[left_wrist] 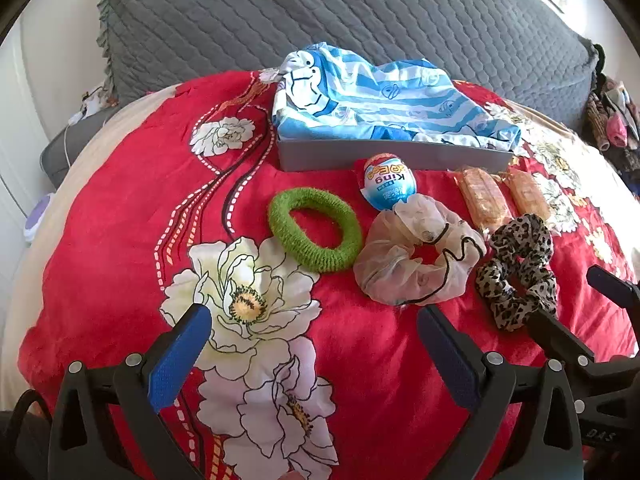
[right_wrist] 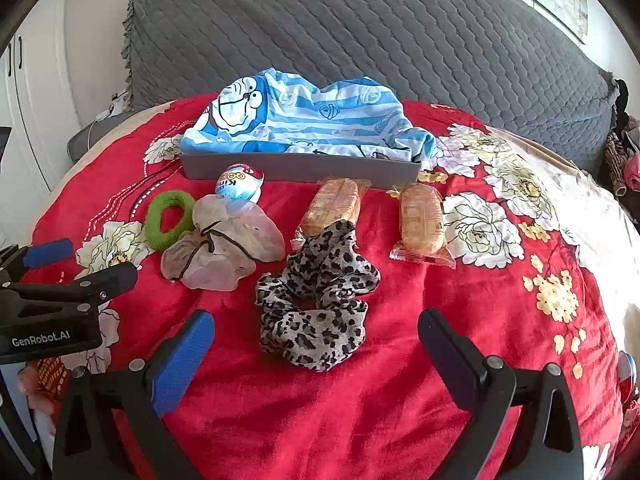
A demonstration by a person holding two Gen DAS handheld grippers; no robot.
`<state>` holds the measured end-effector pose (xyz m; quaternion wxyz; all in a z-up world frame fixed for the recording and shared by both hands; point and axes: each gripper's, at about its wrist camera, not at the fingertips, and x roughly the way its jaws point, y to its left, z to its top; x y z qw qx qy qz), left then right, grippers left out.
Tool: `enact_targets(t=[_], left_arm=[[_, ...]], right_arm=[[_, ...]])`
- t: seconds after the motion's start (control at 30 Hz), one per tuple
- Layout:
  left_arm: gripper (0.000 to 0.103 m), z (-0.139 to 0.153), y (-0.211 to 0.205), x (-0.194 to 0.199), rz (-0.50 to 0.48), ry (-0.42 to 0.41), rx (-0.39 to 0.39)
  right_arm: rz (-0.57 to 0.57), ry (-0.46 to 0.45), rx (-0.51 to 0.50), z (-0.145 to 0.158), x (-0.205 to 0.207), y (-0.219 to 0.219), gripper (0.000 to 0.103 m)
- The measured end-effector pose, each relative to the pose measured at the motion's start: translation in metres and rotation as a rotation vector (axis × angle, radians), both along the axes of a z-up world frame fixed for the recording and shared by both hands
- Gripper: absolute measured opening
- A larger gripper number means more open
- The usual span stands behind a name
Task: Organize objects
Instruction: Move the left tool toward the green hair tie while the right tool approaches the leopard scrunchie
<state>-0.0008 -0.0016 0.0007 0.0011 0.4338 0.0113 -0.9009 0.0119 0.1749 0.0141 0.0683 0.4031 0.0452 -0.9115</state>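
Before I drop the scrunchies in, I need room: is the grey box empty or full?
Full: blue striped cloth heaps above the grey box rim, hiding its inside.

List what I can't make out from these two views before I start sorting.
- Gray box interior: both views, hidden by the blue cloth draped over it.
- Egg: right view, lower part hidden behind the sheer scrunchie.
- Left snack pack: right view, near end covered by the leopard scrunchie.
- Clothes pile: cut off at the right edge, items unclear.
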Motion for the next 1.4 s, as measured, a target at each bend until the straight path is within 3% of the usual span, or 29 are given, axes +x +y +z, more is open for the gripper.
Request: enact_targets(t=[1.4], left_arm=[[0.103,-0.0042,-0.0017,-0.0063,0.004,0.0,0.005]], right_arm=[[-0.032,-0.015,-0.009,-0.0054,-0.0061,0.0034,0.103]])
